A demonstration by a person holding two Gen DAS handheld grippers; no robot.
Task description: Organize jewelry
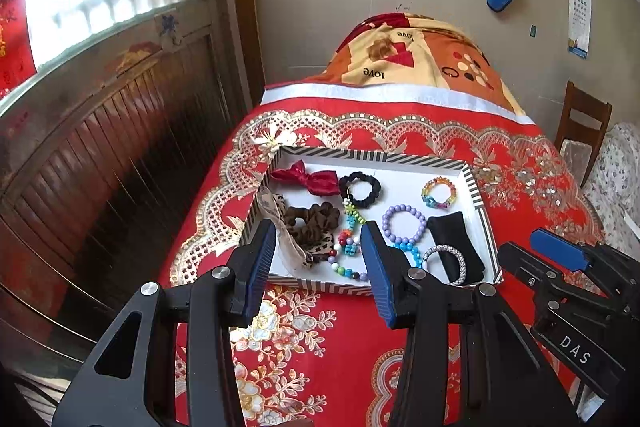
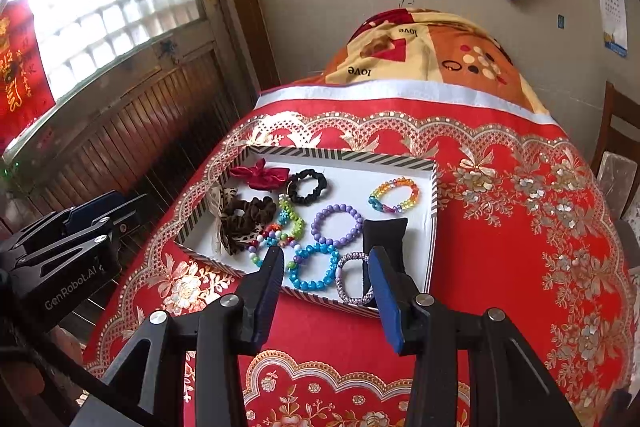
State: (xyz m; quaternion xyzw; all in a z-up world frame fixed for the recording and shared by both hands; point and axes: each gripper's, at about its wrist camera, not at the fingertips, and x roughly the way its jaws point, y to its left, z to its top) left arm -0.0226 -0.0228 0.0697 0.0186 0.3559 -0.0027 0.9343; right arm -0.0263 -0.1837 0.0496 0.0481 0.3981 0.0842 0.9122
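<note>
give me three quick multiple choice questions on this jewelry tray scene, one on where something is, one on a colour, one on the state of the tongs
1. Where does the rainbow bracelet lie in the tray?
A. far right corner
B. near left corner
C. outside the tray

2. What colour is the bow at the tray's far left?
A. blue
B. red
C. white

3. How do the left tongs and right tongs stand?
A. both shut on bracelets
B. one open, one shut
C. both open, holding nothing

Answers: 1 A, it sits alone by the far right wall. 2 B, its satin is deep red. 3 C, each pair of blue pads is spread apart with nothing between.
</note>
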